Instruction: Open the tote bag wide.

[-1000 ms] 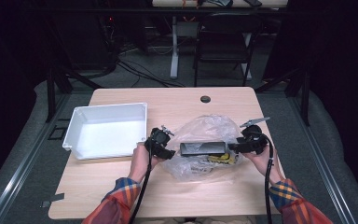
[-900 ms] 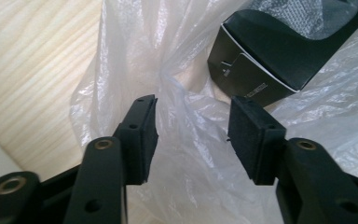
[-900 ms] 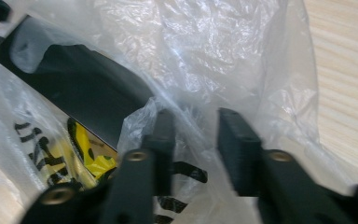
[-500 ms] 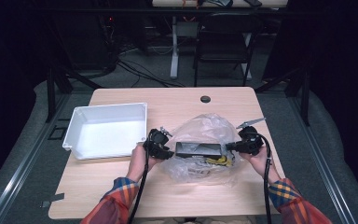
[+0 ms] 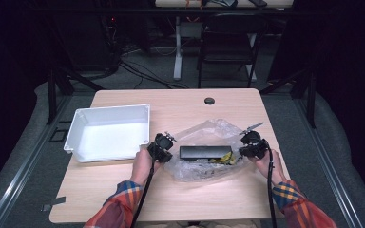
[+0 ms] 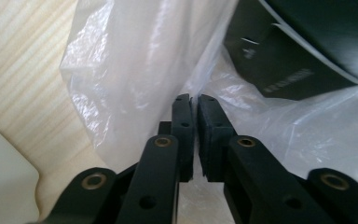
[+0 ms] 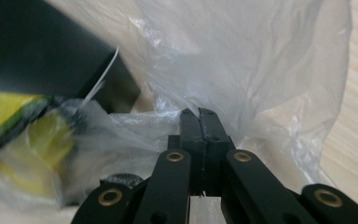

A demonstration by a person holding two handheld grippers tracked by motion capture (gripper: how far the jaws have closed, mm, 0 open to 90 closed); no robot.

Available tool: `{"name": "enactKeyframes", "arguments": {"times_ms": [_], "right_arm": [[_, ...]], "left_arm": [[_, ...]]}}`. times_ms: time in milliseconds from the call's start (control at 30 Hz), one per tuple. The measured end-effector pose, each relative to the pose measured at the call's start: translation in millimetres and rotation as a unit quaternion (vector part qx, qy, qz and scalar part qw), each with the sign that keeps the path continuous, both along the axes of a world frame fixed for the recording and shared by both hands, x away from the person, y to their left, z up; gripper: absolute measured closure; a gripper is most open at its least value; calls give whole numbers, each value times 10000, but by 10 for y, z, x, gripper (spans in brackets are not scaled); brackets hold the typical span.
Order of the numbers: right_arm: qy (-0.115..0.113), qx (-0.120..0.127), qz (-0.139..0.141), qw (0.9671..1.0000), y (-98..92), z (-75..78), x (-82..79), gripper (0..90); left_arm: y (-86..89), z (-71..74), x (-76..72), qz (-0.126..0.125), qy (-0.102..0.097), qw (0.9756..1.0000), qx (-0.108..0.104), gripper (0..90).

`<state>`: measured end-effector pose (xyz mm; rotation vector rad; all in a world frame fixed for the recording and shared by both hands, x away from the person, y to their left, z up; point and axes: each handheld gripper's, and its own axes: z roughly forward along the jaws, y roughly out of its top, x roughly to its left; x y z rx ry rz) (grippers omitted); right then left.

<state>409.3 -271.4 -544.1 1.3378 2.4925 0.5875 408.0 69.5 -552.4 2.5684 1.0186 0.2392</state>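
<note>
Tabletop [image 5: 180,204] of pale wood carries everything here, with a dark round grommet [image 5: 209,100] near its far edge. White bin [image 5: 109,131] sits on the left part, just beside the person's left hand. Clear plastic bag [image 5: 209,142] lies crumpled at the middle of the tabletop, between the two hands and right of the bin. Inside it a long black box [image 5: 205,152] lies flat, and a yellow item [image 5: 223,159] rests against the box's near side; the film covers both, so neither can be touched without going through the plastic. Left gripper [image 5: 164,146] meets the bag's left edge; in the left gripper view its jaws have just been closing and now pinch a fold of the plastic, a thin slit left between the pads [image 6: 185,121]. Right gripper [image 5: 250,146] is at the bag's right edge, and the right gripper view shows its jaws pressed together on the film.
</note>
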Motion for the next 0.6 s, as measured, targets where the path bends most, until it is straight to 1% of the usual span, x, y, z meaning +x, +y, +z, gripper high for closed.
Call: {"name": "enactKeyframes", "arguments": {"times_ms": [33,100,133,200,233,267,300,333,367,400,433,467,533,600], "right_arm": [[40,9,39,10000,-2,1,-15,900],[126,-50,137,9998,8,3,-58,900],[82,-25,169,9998,20,3,-93,900],[137,-39,310,9994,35,29,-139,900],[113,13,321,9994,47,35,-158,900],[133,0,391,9991,60,47,-166,900],[73,29,392,9992,83,47,-173,900],[68,5,424,9991,98,51,-172,900],[44,24,444,9990,117,45,-171,900],[46,80,469,9989,130,39,-166,900],[-16,46,488,9988,135,35,-165,900],[-4,46,544,9985,142,38,-161,900],[-61,120,549,9984,152,38,-163,900],[-97,104,562,9983,155,41,-160,900]], "left_arm": [[6,-5,-7,-7,-10,10000,-6,879],[12,3,-24,-63,45,10000,55,888],[19,5,-40,-88,33,9999,96,889],[53,7,-68,-109,47,9998,130,889],[72,11,-78,-97,80,9998,143,888],[87,12,-88,-84,106,9998,127,886],[102,16,-91,-98,105,9998,126,883],[112,30,-97,-109,112,9997,163,877],[120,42,-103,-110,79,9998,153,866],[129,68,-110,-99,107,9998,151,849],[142,93,-116,-112,67,9999,110,822],[151,123,-129,-105,59,9999,64,799],[177,203,-153,-160,22,9999,6,739],[191,291,-181,-230,13,9997,-38,683]]}}
